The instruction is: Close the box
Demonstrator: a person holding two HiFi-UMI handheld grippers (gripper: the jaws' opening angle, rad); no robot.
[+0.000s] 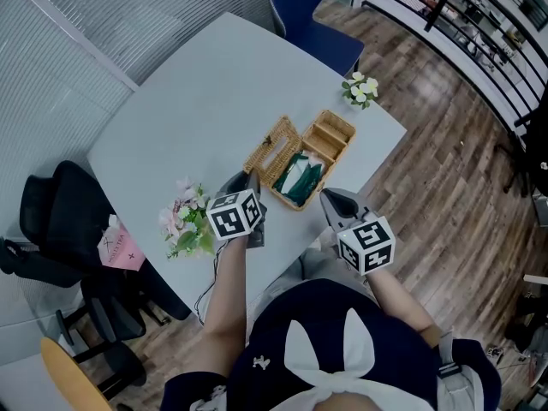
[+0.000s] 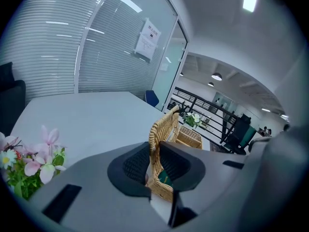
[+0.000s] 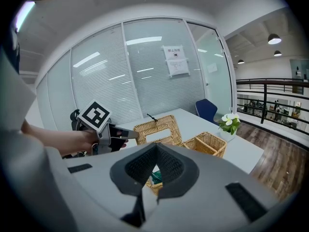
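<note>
Box (image 1: 296,204) sits open near the front edge of the table (image 1: 197,101), with a green packet (image 1: 301,178) inside. Left gripper (image 1: 242,181) is clamped on the free edge of the wicker lid (image 1: 272,151), which is tipped up, so I'd guess that grip is for swinging it over. Right gripper (image 1: 336,199) hovers by the box's near corner with its jaws together and empty, probably there to steady things.

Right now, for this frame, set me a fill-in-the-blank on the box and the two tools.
1. The left tool is shut on the edge of the upright wicker ____.
2. Inside the box lies a ____ packet.
3. The right tool is shut, and between its pads there is ____.
Missing words: lid; green; nothing.
</note>
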